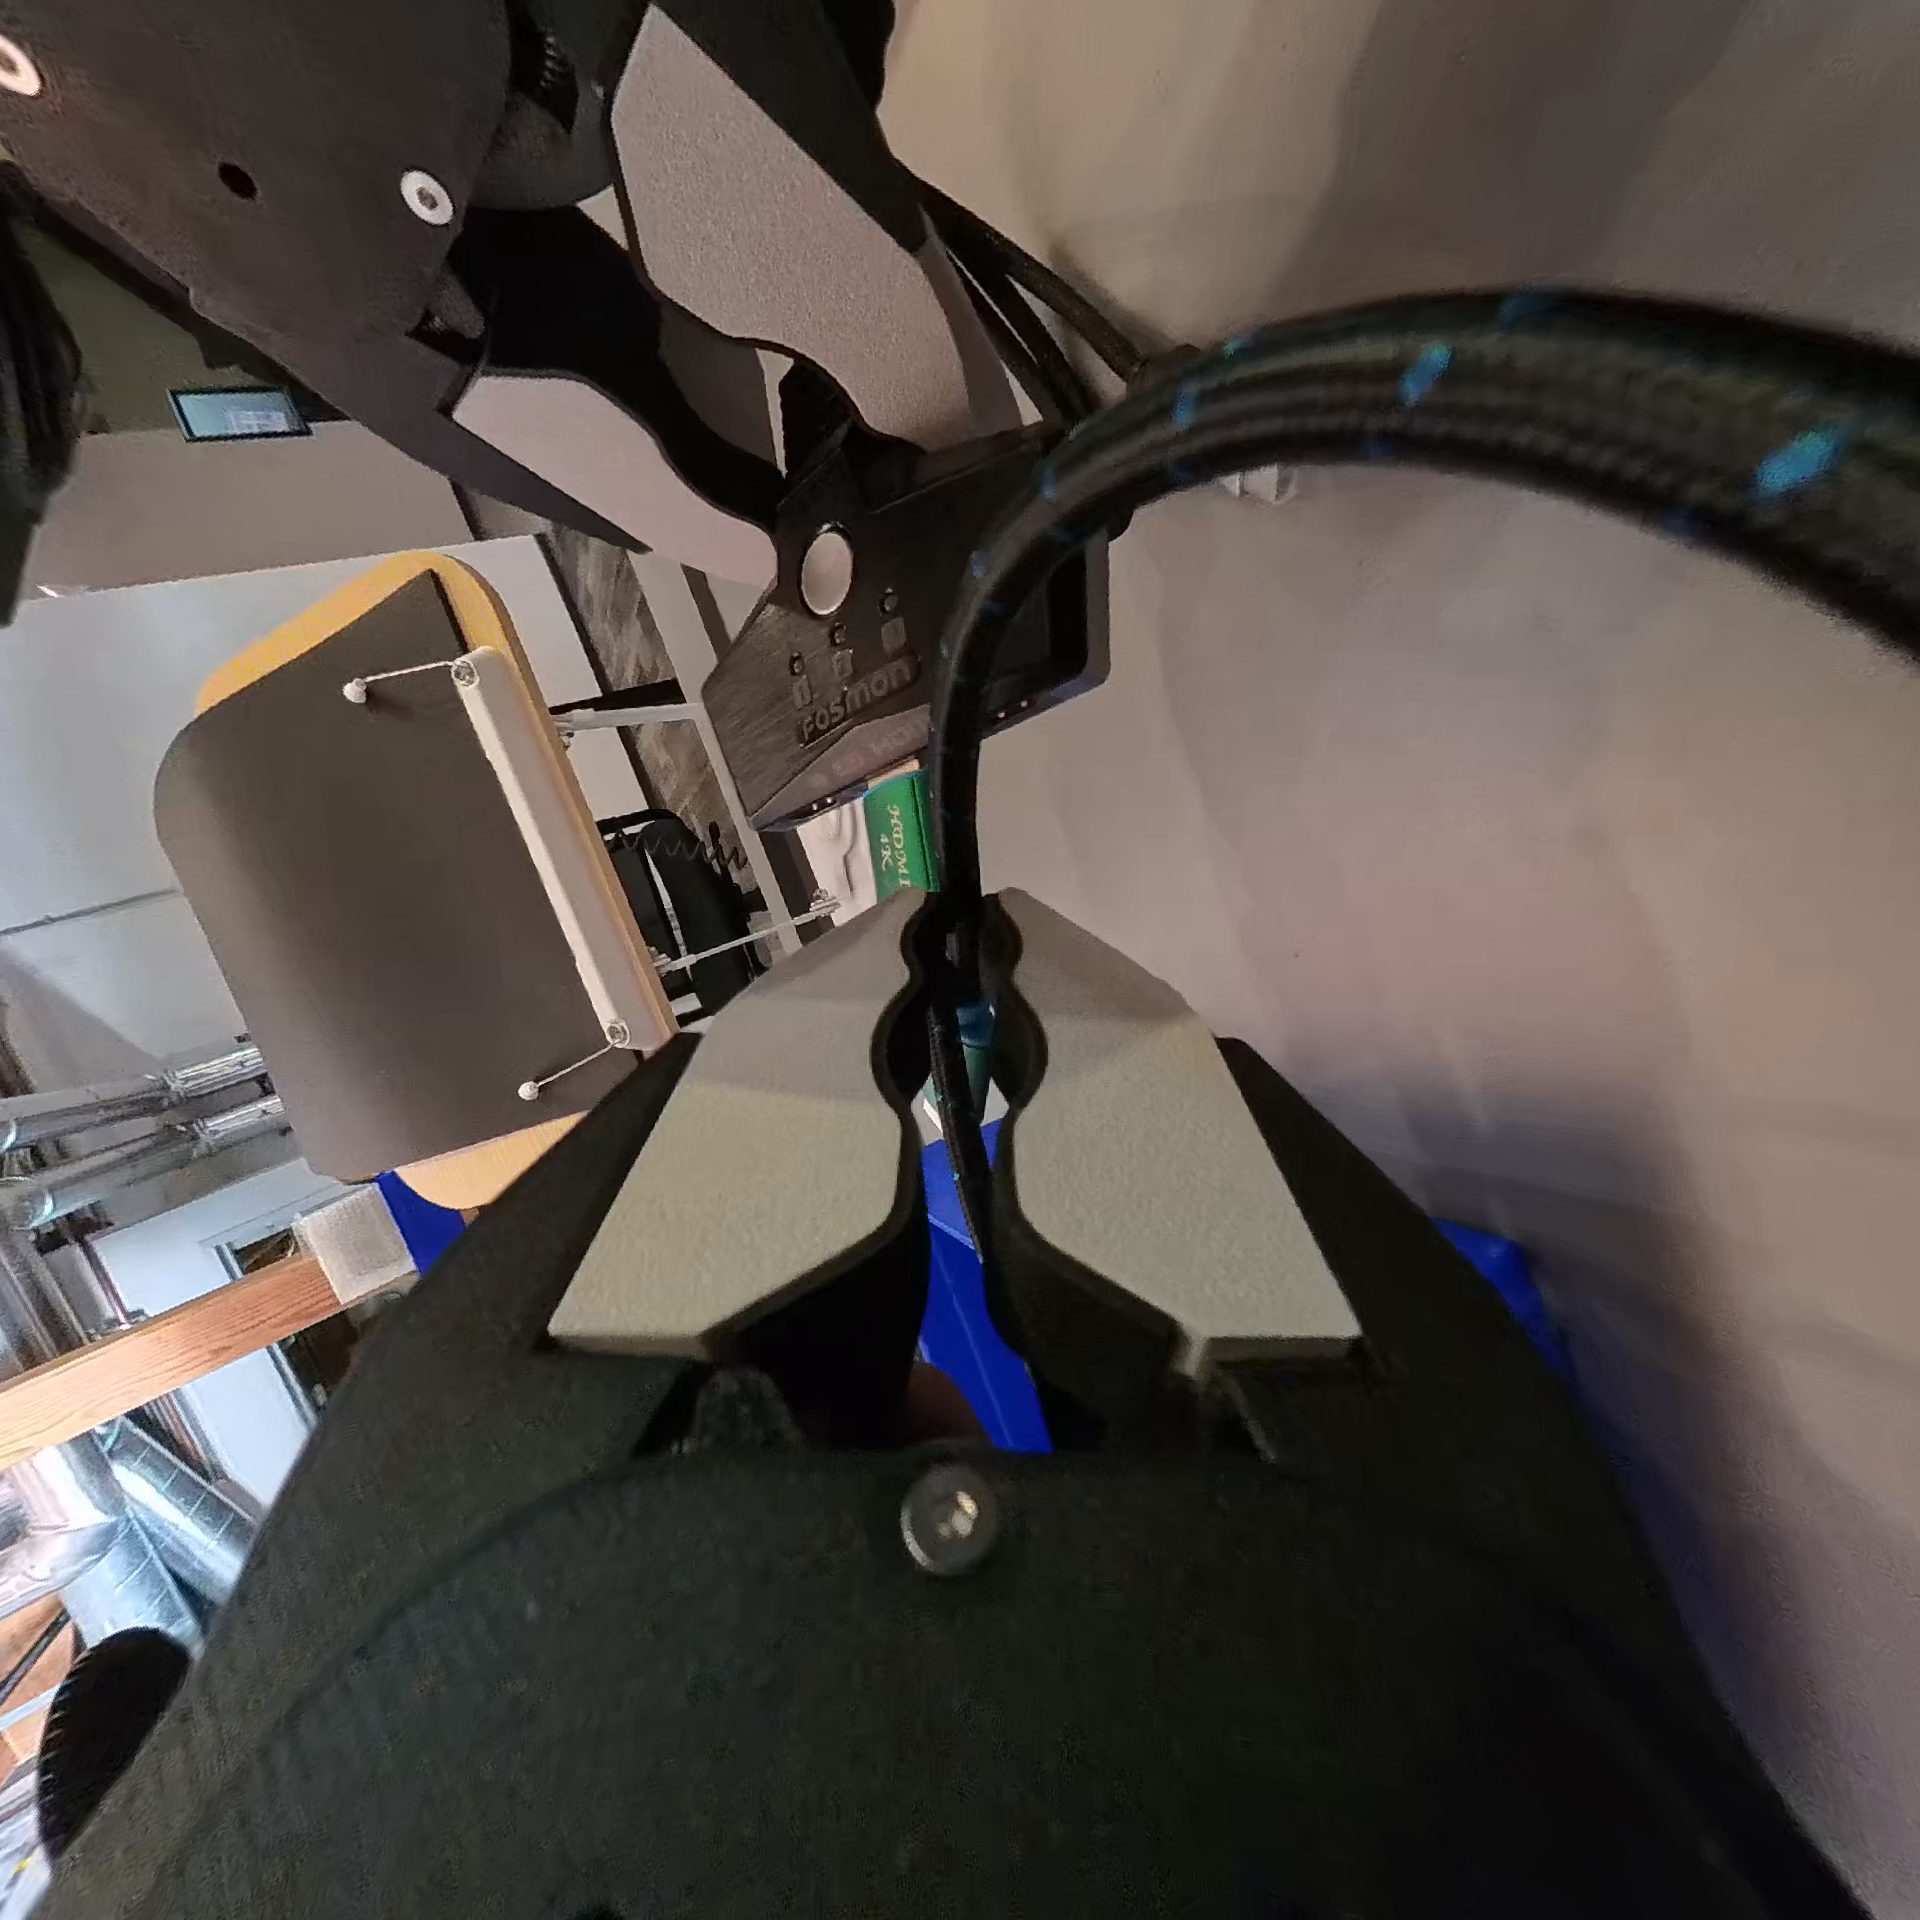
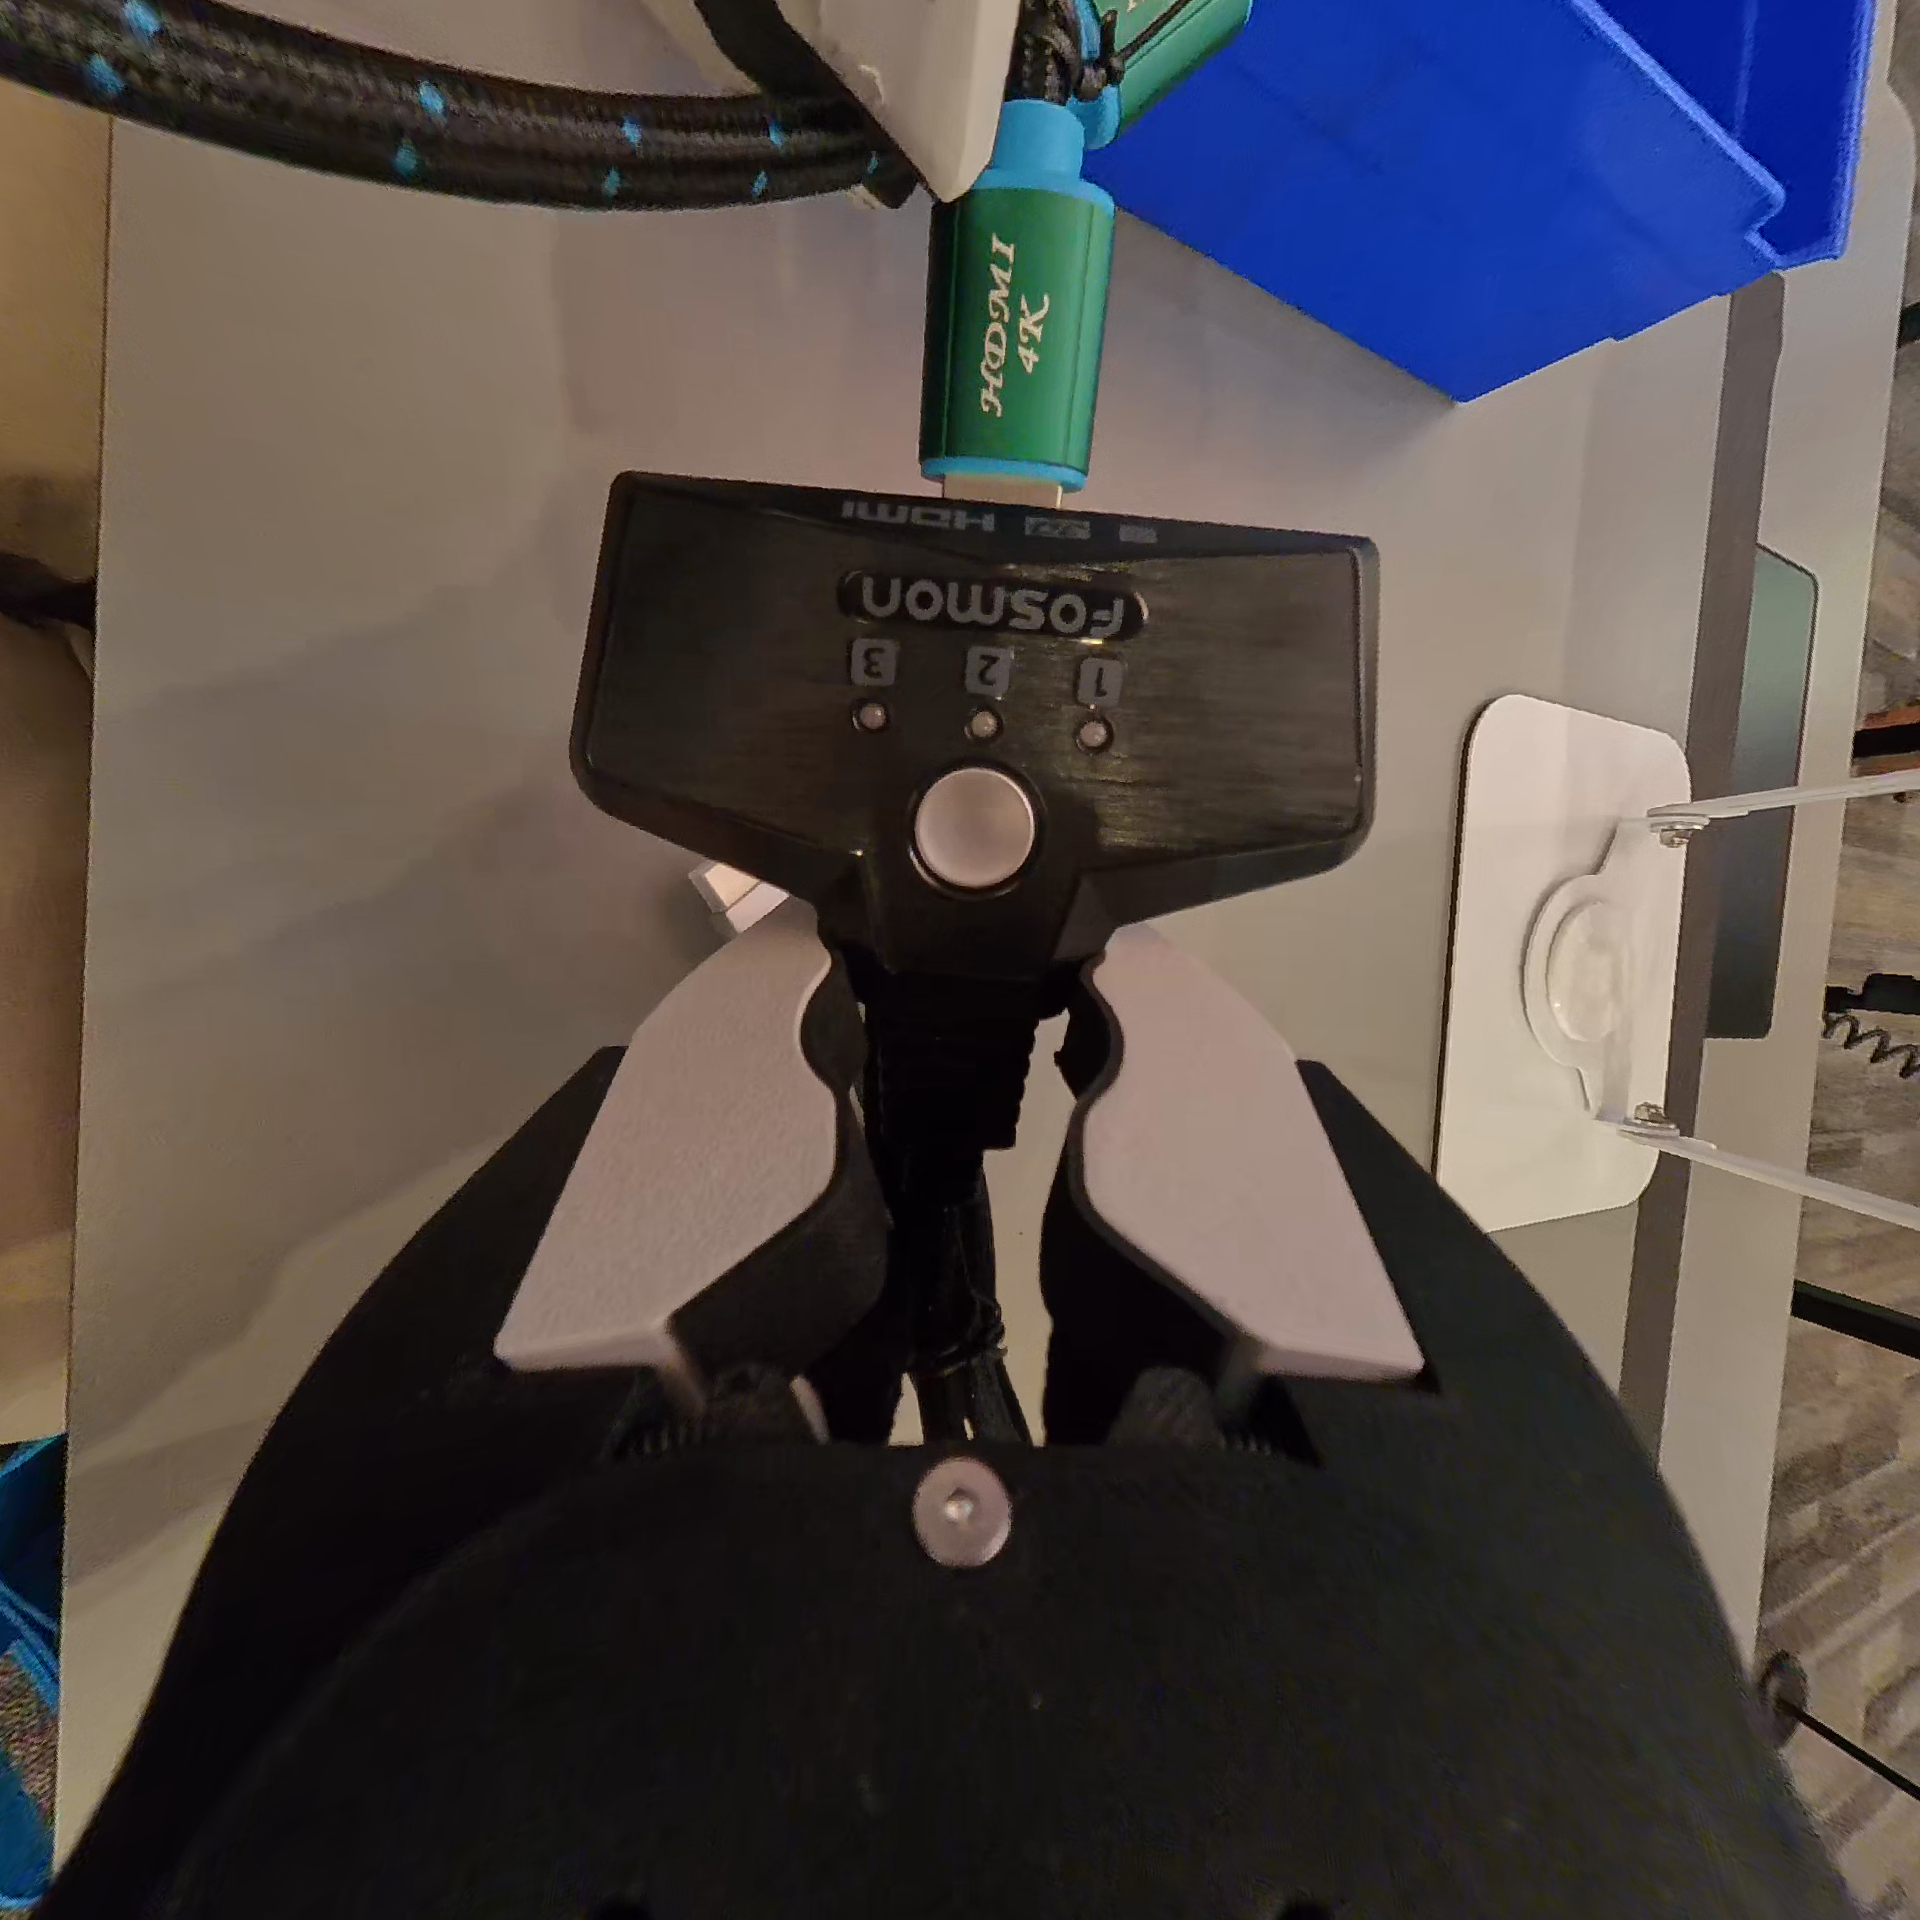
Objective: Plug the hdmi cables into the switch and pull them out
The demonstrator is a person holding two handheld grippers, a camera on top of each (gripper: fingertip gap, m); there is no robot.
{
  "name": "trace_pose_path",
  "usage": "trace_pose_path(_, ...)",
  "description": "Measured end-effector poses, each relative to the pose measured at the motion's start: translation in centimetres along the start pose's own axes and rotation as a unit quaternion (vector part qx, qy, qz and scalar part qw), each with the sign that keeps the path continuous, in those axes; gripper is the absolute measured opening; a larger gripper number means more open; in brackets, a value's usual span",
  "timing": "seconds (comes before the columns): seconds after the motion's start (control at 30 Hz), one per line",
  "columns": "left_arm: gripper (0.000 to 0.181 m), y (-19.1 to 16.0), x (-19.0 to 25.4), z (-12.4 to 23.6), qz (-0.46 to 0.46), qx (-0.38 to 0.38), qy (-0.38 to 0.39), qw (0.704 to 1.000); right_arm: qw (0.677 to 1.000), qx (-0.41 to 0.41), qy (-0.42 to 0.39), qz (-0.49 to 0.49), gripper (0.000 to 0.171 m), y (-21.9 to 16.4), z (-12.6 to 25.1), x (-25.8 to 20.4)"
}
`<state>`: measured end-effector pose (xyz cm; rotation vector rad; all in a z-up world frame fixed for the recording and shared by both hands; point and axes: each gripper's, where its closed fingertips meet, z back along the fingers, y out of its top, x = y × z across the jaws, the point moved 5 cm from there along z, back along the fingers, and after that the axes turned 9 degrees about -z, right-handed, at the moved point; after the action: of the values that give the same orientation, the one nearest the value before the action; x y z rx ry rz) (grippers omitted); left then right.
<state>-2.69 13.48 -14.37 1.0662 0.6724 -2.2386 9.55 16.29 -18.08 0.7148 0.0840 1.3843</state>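
Note:
The black HDMI switch, with three numbered lights and a round button, is held above the grey table. My right gripper is shut on its narrow rear neck where the black cable leaves. A green HDMI plug meets the switch's far edge, with a sliver of its metal tip showing. How deep it sits I cannot tell. My left gripper is shut on the black-and-blue braided cable just behind that plug. The switch and the right gripper show beyond it.
A blue bin stands at the far right of the grey table, and a second green plug is above it. A white plate with a clear bracket sits at the table's right edge. A chair stands beyond the table. The left gripper's tips are roughly 9 cm from the right gripper's.

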Motion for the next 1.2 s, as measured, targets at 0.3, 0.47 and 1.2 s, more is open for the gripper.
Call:
trace_pose_path(0.3,0.019,-2.7,-3.7,1.1,0.142,0.005,0.068,0.987,0.997,0.04,-0.038,-0.061,0.035,0.2,1.7,2.1)
trace_pose_path(0.47,0.026,-6.3,-8.0,4.2,0.276,0.022,0.187,0.943,0.991,0.06,-0.057,-0.102,0.035,-0.4,3.4,3.5)
trace_pose_path(1.2,0.018,-11.6,-11.9,10.5,0.479,0.097,0.329,0.808,0.886,0.127,-0.333,-0.297,0.035,-9.7,22.6,16.9)
